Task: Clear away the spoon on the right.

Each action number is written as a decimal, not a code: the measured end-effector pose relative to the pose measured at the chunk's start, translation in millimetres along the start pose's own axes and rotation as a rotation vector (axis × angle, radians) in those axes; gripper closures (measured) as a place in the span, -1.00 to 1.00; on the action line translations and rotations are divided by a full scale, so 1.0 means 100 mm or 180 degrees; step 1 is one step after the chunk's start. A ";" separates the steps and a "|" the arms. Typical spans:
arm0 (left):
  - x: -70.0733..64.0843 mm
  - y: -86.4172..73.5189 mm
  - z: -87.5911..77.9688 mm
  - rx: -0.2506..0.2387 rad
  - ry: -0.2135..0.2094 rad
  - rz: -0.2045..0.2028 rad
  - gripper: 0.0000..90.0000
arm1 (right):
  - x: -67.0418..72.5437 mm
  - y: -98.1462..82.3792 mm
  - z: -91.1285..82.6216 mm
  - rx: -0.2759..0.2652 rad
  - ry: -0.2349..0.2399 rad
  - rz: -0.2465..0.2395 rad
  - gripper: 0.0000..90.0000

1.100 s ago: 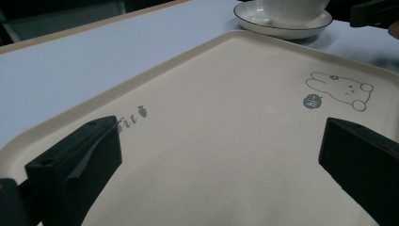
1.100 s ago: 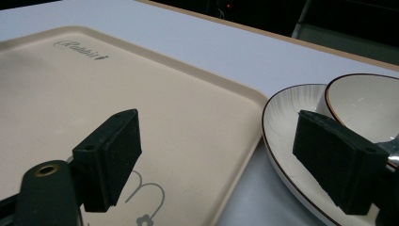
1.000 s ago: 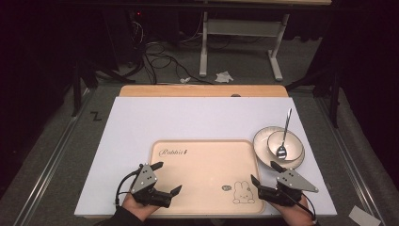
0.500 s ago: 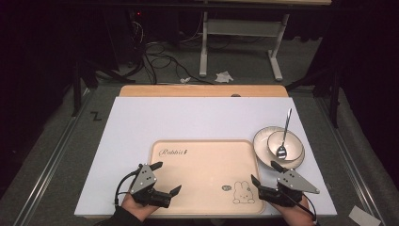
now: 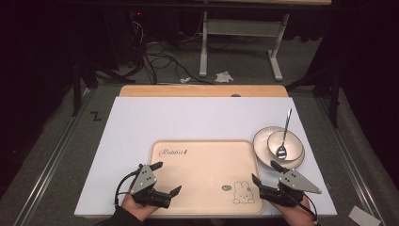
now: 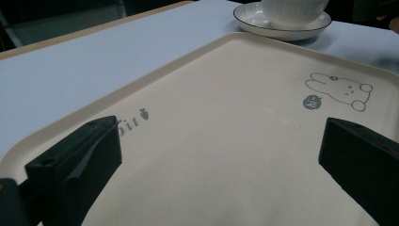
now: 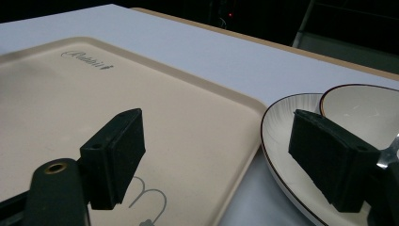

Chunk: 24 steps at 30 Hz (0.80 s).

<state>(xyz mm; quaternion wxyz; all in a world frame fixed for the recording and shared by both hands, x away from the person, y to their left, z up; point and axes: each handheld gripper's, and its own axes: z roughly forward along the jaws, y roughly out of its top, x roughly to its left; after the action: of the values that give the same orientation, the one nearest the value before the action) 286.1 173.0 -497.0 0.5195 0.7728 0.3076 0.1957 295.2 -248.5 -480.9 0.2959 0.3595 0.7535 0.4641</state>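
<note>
A beige tray (image 5: pixel 205 160) with a rabbit drawing (image 5: pixel 243 193) lies on the white table top near its front edge. Beside its right rim stands a white plate (image 5: pixel 261 143) holding a bowl (image 5: pixel 291 142), and a spoon (image 5: pixel 284 134) rests in the bowl. My left gripper (image 5: pixel 166 178) hovers open over the tray's front left corner, and its own view looks across the bare tray (image 6: pixel 226 136) toward the bowl (image 6: pixel 291 10). My right gripper (image 5: pixel 263 172) is open at the tray's front right corner, one jaw over the tray (image 7: pixel 70 84), the other over the plate (image 7: pixel 282 141).
The white table top (image 5: pixel 188 120) stretches free behind the tray, with a wooden strip (image 5: pixel 202 91) along its far edge. Beyond the table, cables (image 5: pixel 160 59) and a desk frame (image 5: pixel 244 42) stand on the dark floor.
</note>
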 end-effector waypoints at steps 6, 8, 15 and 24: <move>0.00 0.00 0.00 -0.0003 -0.0002 0.0007 -0.99 | 0.00 0.01 -0.01 -0.0009 0.0014 0.0030 -0.25; 0.00 0.00 0.00 0.0001 -0.0001 0.0011 -0.99 | 0.00 0.01 -0.01 -0.0021 0.0025 0.0035 -0.14; 0.00 0.00 0.00 -0.0003 -0.0005 0.0012 -0.99 | -0.01 0.02 -0.03 -0.0021 0.0013 0.0072 0.17; 0.00 0.01 -0.01 -0.0005 -0.0015 0.0020 -0.99 | -0.07 0.07 -0.06 0.0013 0.0106 0.0101 0.67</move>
<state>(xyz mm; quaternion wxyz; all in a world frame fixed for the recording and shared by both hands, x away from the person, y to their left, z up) 285.5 173.4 -496.2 0.5203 0.7738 0.3038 0.1958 296.7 -254.7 -471.2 0.2752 0.3642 0.7535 0.4731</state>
